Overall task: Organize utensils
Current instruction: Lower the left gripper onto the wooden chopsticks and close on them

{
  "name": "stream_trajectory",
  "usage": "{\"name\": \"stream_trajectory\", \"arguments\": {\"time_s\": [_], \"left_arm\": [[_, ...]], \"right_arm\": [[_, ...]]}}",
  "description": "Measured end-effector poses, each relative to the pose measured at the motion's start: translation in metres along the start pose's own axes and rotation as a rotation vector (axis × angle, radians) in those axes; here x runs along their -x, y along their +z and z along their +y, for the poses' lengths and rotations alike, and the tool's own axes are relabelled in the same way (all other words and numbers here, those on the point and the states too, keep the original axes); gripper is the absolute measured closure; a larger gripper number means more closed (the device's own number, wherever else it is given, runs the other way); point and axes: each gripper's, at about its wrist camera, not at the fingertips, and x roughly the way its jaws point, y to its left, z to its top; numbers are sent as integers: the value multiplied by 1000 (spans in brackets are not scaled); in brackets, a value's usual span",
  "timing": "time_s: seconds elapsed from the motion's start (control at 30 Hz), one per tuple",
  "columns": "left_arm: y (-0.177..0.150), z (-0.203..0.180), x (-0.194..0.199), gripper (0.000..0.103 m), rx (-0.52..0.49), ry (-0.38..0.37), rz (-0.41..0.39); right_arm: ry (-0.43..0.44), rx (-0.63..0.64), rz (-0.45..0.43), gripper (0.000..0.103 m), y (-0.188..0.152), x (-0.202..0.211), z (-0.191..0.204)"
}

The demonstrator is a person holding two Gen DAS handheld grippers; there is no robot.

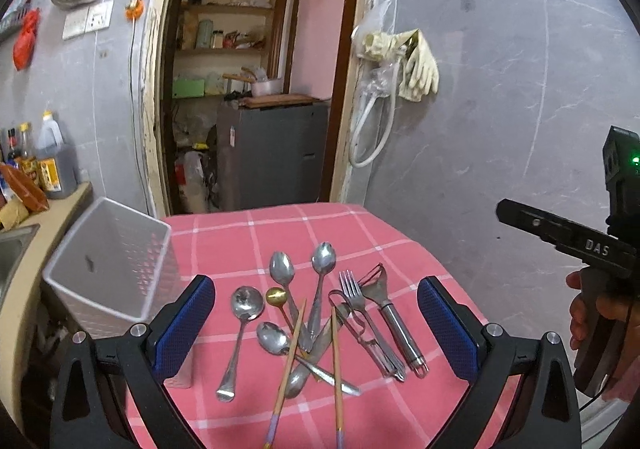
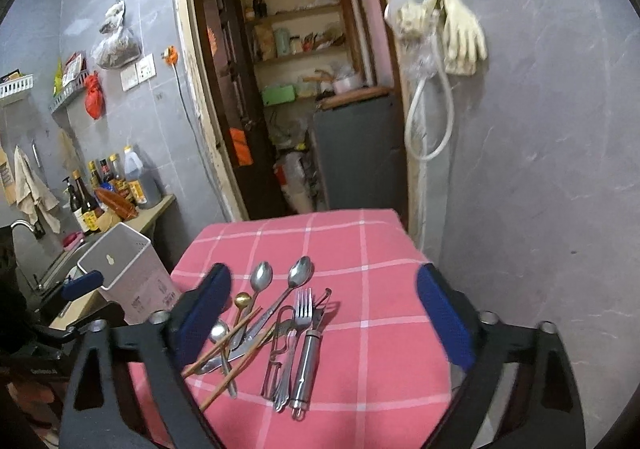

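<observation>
Both grippers, left (image 1: 316, 323) and right (image 2: 322, 315), hang released over the utensils (image 1: 316, 323) heaped on the cloth (image 1: 400, 245) beside the bin (image 1: 108, 261). Crossed chopsticks (image 1: 294, 349) risk dragging neighbours off.

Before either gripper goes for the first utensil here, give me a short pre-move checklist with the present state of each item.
1. Left gripper jaws open, nothing between: ok.
2. Right gripper jaws open, nothing between: ok.
3. White bin upright, mouth unobstructed: ok.
4. Bin empty inside: cannot tell.
5. Utensils lying apart for a clean pick: not ok; chopsticks cross the spoons.
6. Fork and peeler reachable at the pile's right: ok.
</observation>
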Motion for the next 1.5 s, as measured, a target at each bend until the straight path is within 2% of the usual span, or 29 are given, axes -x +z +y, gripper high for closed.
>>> {"name": "stream_trajectory", "arguments": {"time_s": [0.03,0.1,0.23,0.3,0.43,0.57,0.7,0.77,0.83,0.9,1.03,1.23,1.3,1.5], "left_arm": [[-1,-2,-7,5,2,-1,11],[-5,-4,-26,13,5,-6,47],[-17,-8,-63,22,4,-35,145],[-24,-9,-82,24,2,-57,206],[-40,-6,-114,24,-7,-17,325],[-50,0,-130,24,-16,10,381],[-52,3,-145,24,-17,1,423],[-54,2,-151,25,-22,-9,445],[-57,1,-160,30,-33,-15,482],[-57,-1,-163,41,-44,-8,506],[-56,-5,-162,50,-66,6,531],[-49,-11,-167,71,-121,9,566],[-48,-14,-167,82,-136,-6,582],[-43,-23,-172,83,-150,-7,615]], "right_arm": [[13,-3,19,31,-1,-13,-3],[41,-12,56,38,-5,-35,-8],[98,-22,140,55,-18,-78,-15],[127,-29,194,57,-28,-105,-16],[160,-30,270,59,-43,-141,-17],[200,-51,354,61,-58,-175,-15],[223,-48,402,62,-70,-199,-7],[234,-55,415,62,-73,-206,-3],[236,-56,431,62,-79,-213,-3],[243,-61,449,64,-82,-217,-3],[256,-64,460,67,-85,-222,-8],[247,-75,472,85,-87,-227,-9],[253,-79,482,86,-87,-229,-6],[250,-92,494,86,-89,-226,-5]]}}
